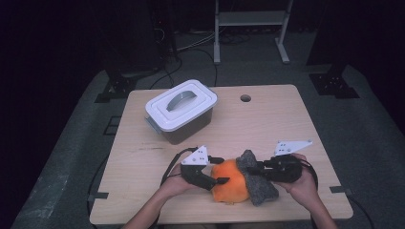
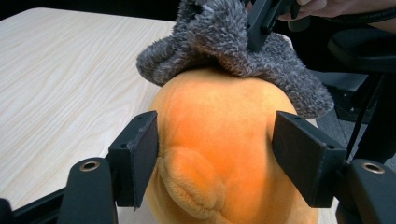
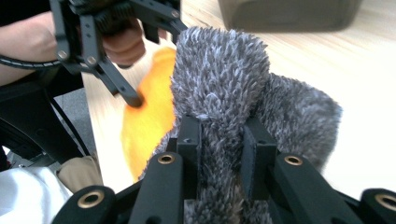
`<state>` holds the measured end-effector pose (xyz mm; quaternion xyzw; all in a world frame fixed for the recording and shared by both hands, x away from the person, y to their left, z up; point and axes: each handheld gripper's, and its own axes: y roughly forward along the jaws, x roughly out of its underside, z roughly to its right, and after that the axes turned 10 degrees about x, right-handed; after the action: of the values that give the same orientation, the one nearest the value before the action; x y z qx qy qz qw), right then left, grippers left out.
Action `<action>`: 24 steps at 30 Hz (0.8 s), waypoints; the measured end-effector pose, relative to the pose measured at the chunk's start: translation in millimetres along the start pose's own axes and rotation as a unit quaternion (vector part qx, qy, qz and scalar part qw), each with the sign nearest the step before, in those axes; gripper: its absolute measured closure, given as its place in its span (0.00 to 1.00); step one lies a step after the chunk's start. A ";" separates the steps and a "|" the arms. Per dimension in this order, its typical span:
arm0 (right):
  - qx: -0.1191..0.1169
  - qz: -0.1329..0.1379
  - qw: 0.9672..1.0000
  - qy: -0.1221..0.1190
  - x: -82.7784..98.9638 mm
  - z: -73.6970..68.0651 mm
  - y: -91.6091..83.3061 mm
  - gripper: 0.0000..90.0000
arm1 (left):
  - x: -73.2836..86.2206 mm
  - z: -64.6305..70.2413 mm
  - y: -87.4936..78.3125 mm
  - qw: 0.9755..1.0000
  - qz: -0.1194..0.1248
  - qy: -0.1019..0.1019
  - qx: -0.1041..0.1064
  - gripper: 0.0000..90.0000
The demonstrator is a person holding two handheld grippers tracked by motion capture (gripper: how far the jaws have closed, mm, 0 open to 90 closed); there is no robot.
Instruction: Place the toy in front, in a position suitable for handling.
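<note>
**A darkened recording lab around one lit table**

We read this as a lab or test studio, not a home. We see one pale wooden table (image 1: 267, 119) lit from above while the room around it falls into darkness. It has a round cable hole (image 1: 245, 98) near its far edge, as an office desk does. The floor (image 1: 363, 138) is grey carpet, with dark tape marks (image 1: 98, 195) stuck down by the table's corners. Beyond it, black cables (image 1: 191, 45) trail across the floor, dark stand bases (image 1: 334, 83) rest on it, and a white metal frame (image 1: 250, 28) stands at the back.
</note>
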<state>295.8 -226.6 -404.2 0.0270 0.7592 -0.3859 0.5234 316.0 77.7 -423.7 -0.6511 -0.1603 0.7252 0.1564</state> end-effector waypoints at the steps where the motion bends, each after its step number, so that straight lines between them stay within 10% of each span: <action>1: -0.002 -0.003 1.000 0.002 1.1 1.5 -0.3 0.79 | -0.6 -0.4 -0.8 1.000 0.000 -0.004 -0.001 0.34; 6: -0.013 -0.011 1.000 0.001 2.2 -2.4 1.2 0.80 | -1.7 -1.5 1.3 0.999 -0.014 -0.033 0.006 0.25; 14: -0.016 -0.003 1.000 -0.010 -6.8 -12.8 8.9 0.80 | -8.6 2.3 3.1 1.000 -0.015 0.014 -0.023 0.45; 24: -0.046 -0.017 0.999 -0.014 -1.3 -19.2 10.9 0.80 | -3.2 -3.7 1.7 0.999 -0.024 -0.048 0.009 0.19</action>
<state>286.4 -206.7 -406.2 -0.0156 0.7692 -0.3593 0.5283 320.0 74.8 -421.9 -0.6099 -0.1767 0.7533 0.1716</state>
